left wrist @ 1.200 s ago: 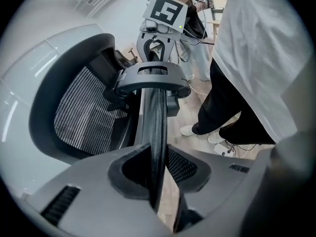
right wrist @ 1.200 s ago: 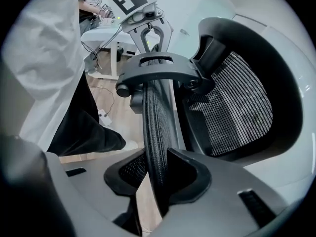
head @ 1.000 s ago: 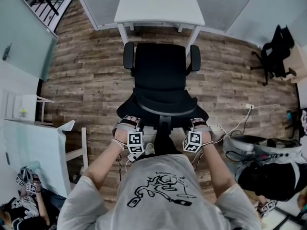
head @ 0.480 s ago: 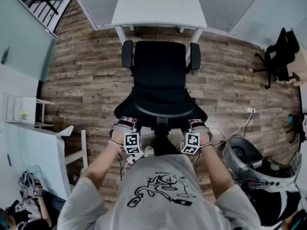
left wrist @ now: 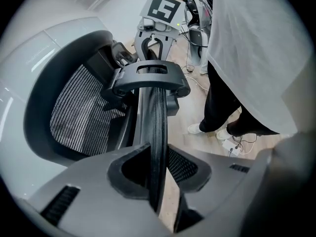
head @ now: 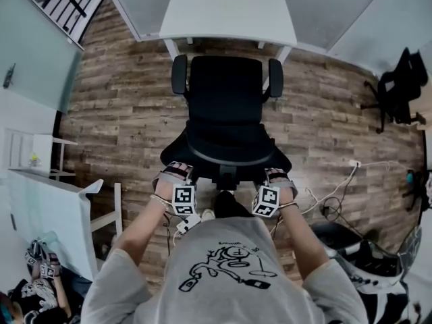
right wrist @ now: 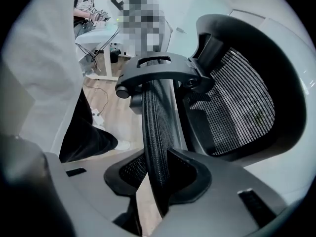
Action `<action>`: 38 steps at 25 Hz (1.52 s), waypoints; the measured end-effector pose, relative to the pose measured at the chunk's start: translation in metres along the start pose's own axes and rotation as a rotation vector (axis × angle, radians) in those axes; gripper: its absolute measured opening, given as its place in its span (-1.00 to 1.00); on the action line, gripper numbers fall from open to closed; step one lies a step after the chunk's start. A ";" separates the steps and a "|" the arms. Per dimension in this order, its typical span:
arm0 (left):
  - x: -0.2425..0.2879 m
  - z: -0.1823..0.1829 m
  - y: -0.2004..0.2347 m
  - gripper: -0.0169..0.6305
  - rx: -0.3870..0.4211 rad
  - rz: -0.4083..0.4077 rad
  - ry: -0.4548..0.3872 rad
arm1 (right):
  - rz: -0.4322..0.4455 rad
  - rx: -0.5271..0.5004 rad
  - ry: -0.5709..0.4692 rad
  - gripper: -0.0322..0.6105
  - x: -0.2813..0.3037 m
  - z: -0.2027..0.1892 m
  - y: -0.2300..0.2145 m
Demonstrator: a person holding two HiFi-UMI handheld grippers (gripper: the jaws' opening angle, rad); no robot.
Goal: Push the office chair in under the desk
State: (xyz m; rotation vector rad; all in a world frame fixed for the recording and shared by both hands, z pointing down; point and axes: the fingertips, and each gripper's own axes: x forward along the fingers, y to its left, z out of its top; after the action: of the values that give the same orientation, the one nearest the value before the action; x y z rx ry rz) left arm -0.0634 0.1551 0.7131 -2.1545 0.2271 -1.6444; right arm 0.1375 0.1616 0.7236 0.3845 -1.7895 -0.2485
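Clamping backrest rim: left gripper and right gripper both pinch it | office chair front at desk near edge, seat not under | judged: most of push left

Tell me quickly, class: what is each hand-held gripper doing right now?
Left hand-held gripper: closed on the office chair's backrest rim.
Right hand-held gripper: closed on the same rim, at its other side.

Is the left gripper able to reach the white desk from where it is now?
Probably not. The left gripper grips the backrest rim of the office chair, and that whole chair stands between it and the desk.
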 end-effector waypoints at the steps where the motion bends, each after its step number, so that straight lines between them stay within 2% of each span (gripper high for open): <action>1: 0.001 -0.001 0.003 -0.64 0.001 -0.001 0.003 | 0.004 0.000 -0.002 -0.49 0.001 0.000 -0.003; 14: 0.016 -0.019 0.048 -0.59 0.018 -0.047 0.039 | 0.022 0.024 0.005 -0.49 0.022 0.008 -0.046; 38: 0.040 -0.044 0.111 -0.63 -0.058 0.007 0.115 | 0.039 0.015 -0.030 -0.48 0.039 0.026 -0.114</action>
State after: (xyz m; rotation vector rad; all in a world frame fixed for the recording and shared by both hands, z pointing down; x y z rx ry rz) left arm -0.0799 0.0306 0.7112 -2.1007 0.3195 -1.7803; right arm 0.1184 0.0412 0.7102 0.3577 -1.8274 -0.2143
